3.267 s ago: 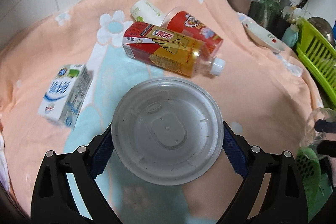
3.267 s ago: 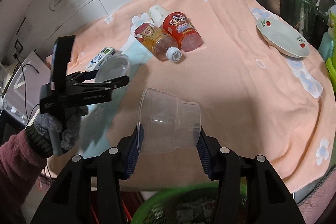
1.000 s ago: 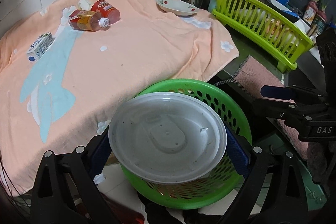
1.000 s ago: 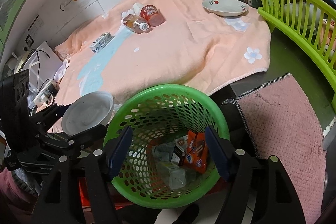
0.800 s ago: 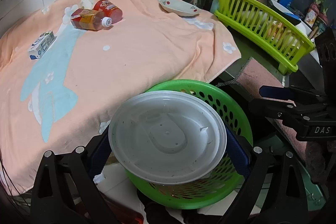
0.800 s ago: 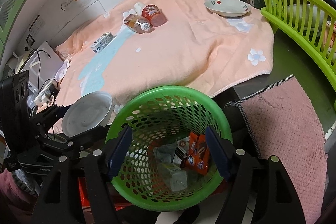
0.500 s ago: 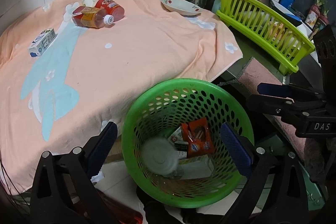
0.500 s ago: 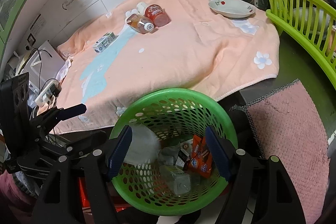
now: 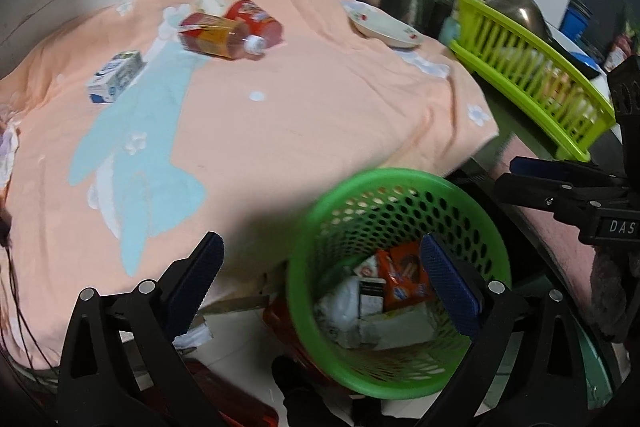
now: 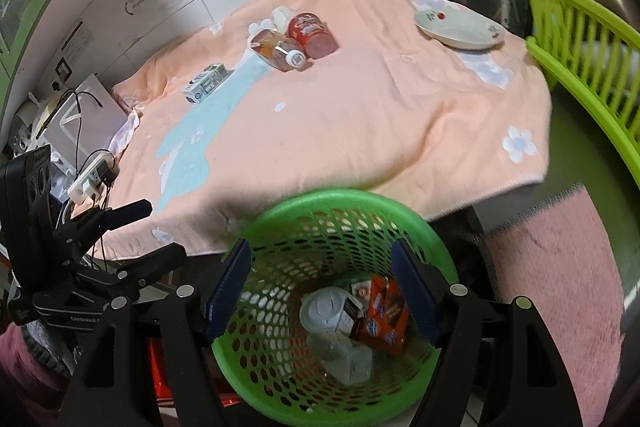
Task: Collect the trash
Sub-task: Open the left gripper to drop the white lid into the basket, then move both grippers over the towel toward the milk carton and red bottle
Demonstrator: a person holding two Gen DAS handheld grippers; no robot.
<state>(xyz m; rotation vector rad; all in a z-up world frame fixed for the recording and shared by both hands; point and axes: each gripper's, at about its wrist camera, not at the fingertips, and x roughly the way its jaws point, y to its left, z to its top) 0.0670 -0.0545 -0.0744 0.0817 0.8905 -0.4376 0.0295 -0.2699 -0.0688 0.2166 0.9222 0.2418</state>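
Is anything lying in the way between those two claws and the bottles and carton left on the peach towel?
Nothing visible. Both the left claw and the right claw are open and empty above the green basket. Bare peach towel stretches from there to the milk carton, tea bottle and red cup.

A basket (image 10: pixel 256 223) is set on the floor before the towel-covered counter (image 10: pixel 360 115). On the towel, a carton (image 10: pixel 208 83) lies left of a bottle (image 10: pixel 278 55) and cup (image 10: pixel 314 35); a plate (image 10: pixel 458 29) sits far right.
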